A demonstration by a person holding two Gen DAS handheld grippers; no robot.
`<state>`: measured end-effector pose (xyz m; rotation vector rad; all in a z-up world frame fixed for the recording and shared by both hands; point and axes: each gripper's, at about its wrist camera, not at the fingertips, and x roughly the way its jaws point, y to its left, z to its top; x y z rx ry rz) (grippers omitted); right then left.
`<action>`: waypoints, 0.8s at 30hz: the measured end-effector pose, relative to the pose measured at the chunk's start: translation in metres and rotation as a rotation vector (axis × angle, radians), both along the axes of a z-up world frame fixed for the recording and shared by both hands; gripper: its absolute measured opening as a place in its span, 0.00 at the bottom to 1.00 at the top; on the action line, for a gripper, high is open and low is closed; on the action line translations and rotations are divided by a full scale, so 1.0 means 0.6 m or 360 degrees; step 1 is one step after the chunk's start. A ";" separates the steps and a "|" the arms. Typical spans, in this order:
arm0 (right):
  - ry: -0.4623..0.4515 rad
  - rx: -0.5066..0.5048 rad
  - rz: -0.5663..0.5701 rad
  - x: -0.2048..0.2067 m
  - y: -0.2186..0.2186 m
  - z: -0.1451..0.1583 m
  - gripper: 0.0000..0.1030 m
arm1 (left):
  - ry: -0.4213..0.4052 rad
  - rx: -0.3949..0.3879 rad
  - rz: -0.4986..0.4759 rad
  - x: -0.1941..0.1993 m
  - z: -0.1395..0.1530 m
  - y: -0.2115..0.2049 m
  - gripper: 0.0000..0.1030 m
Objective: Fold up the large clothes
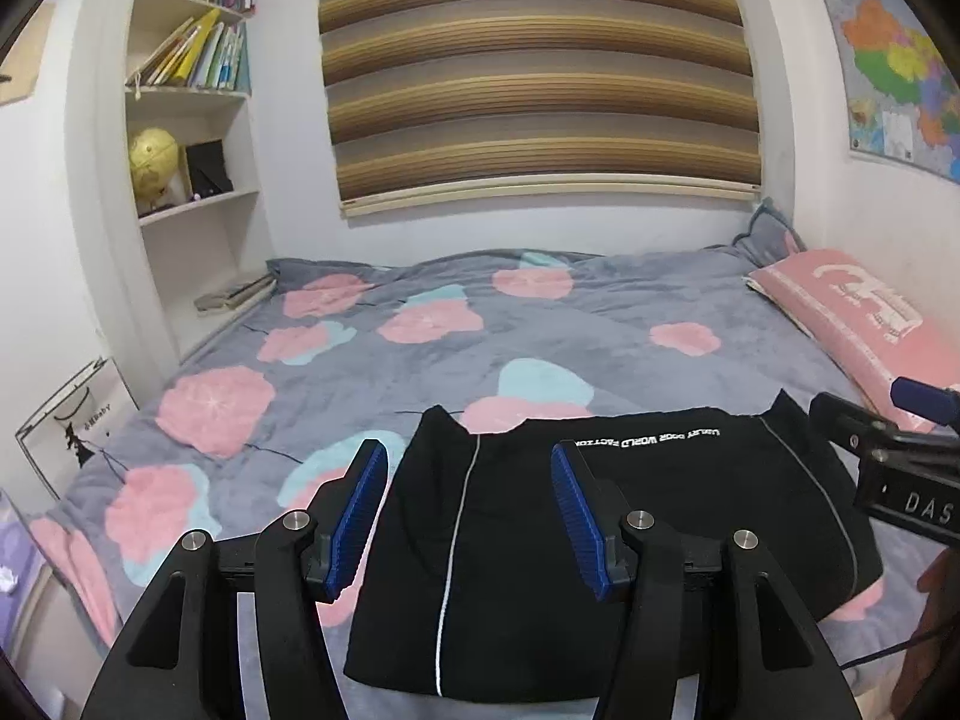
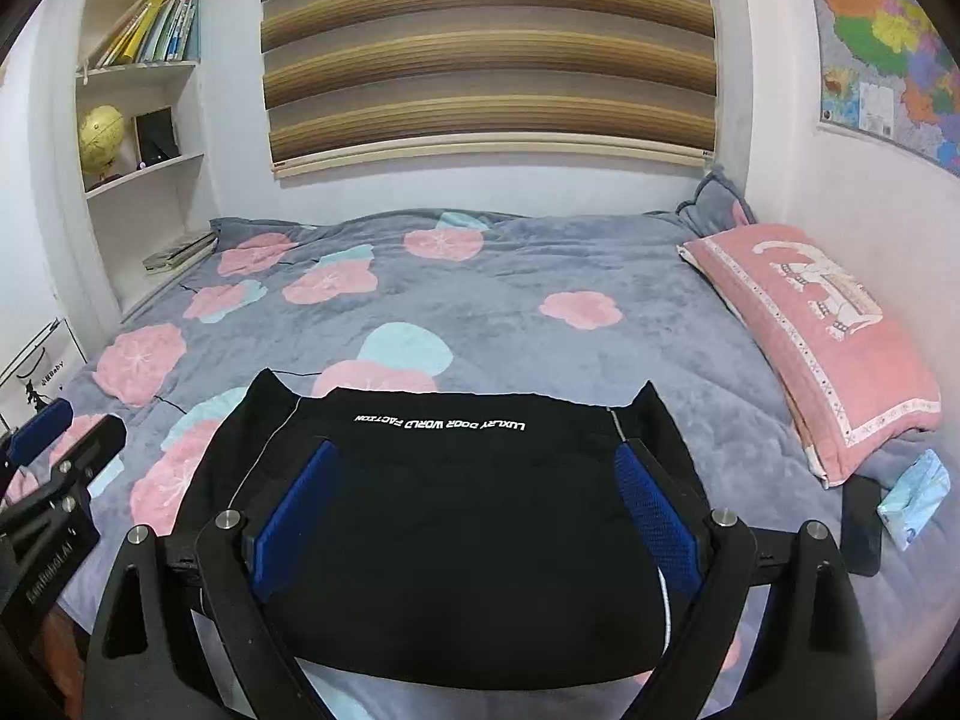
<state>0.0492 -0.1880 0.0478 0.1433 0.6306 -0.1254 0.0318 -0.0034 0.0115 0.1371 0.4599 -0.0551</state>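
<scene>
A black garment [image 1: 510,540] with white lettering and thin pale piping lies folded into a wide rectangle on the grey flowered bedspread [image 1: 420,372], near the bed's front edge. My left gripper [image 1: 468,456] hovers over its left part, blue pads apart, nothing between them. In the right wrist view the same garment [image 2: 468,510] fills the foreground, and my right gripper [image 2: 474,456] stands wide open above it, not touching the cloth. Each gripper shows at the edge of the other's view: the right gripper [image 1: 900,438] and the left gripper [image 2: 42,426].
A pink pillow [image 2: 810,330] lies along the bed's right side, with a black phone [image 2: 861,531] and a pale blue tissue packet [image 2: 915,498] beside it. A bookshelf [image 1: 192,120] stands at the left wall. A white paper bag [image 1: 72,414] leans at the bed's left.
</scene>
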 end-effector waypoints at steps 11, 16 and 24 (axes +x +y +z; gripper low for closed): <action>0.0139 0.0063 -0.0025 0.030 -0.011 -0.058 0.92 | 0.0133 0.0046 -0.0018 0.023 -0.049 -0.017 0.57; 0.0190 0.0090 -0.0023 0.034 -0.019 -0.077 0.92 | 0.0176 0.0054 -0.0045 0.026 -0.064 -0.025 0.57; 0.0210 0.0104 -0.0033 0.028 -0.024 -0.085 0.92 | 0.0208 0.0052 -0.0084 0.026 -0.072 -0.034 0.57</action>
